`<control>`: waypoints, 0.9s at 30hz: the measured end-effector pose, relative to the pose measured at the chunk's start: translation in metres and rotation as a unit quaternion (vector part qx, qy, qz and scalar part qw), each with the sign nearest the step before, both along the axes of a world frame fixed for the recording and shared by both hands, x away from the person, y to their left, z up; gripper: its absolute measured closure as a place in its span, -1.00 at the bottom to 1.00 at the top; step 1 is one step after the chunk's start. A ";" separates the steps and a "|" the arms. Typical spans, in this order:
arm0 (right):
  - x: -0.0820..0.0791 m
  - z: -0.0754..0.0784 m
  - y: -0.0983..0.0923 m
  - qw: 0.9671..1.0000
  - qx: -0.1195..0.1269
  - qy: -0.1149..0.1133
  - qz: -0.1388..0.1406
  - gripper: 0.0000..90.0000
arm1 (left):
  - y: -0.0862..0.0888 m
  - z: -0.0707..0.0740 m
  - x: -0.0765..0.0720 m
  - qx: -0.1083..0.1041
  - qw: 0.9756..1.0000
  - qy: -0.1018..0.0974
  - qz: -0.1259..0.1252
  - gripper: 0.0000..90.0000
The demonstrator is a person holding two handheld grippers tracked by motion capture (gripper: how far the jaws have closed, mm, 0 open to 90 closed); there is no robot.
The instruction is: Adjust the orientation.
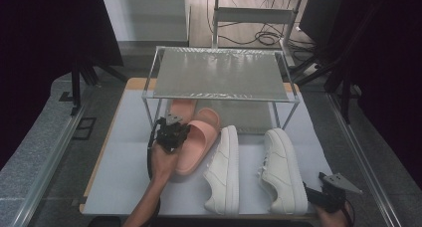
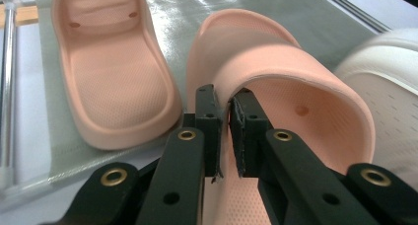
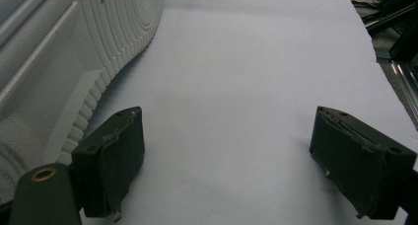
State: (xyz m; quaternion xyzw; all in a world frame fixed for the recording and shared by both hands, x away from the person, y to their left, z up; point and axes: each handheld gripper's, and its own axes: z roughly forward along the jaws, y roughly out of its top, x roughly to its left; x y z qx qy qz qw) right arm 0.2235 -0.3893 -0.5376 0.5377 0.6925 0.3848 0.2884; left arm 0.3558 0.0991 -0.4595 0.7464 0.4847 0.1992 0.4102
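My left gripper point(image 2: 226, 117) is shut on the strap edge of a pink slide sandal point(image 2: 291, 77), one pad on each side of the band; in the high view this gripper point(image 1: 170, 132) sits on the left side of that sandal point(image 1: 199, 142). A second pink sandal point(image 2: 116, 77) lies beside it, partly under the rack point(image 1: 181, 107). Two white sneakers point(image 1: 224, 170) point(image 1: 283, 170) lie to the right on the white table mat. My right gripper point(image 3: 226, 170) stands open over bare mat, with a sneaker's sole point(image 3: 98, 42) just to its left; in the high view this gripper point(image 1: 326, 196) is by the front right corner.
A metal rack with a flat shelf top point(image 1: 219, 75) and thin legs stands at the back of the table point(image 1: 119, 172), its lower shelf point(image 1: 254, 115) behind the shoes. Cables point(image 1: 263, 38) lie on the floor beyond. Dark curtains flank both sides.
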 end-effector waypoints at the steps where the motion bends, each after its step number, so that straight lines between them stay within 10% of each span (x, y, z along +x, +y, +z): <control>1: 0.000 0.000 0.000 1.000 0.000 0.000 0.000 -0.71 | -0.003 -0.002 0.005 0.000 1.000 0.000 0.007 0.85; 15: 0.000 0.000 0.000 1.000 0.001 -0.001 0.001 -0.71 | -0.021 -0.019 0.030 0.007 0.998 -0.005 0.060 0.84; 27: 0.000 0.000 -0.001 1.000 0.000 0.001 0.002 -0.71 | -0.004 -0.008 0.015 -0.003 1.000 -0.004 0.020 0.72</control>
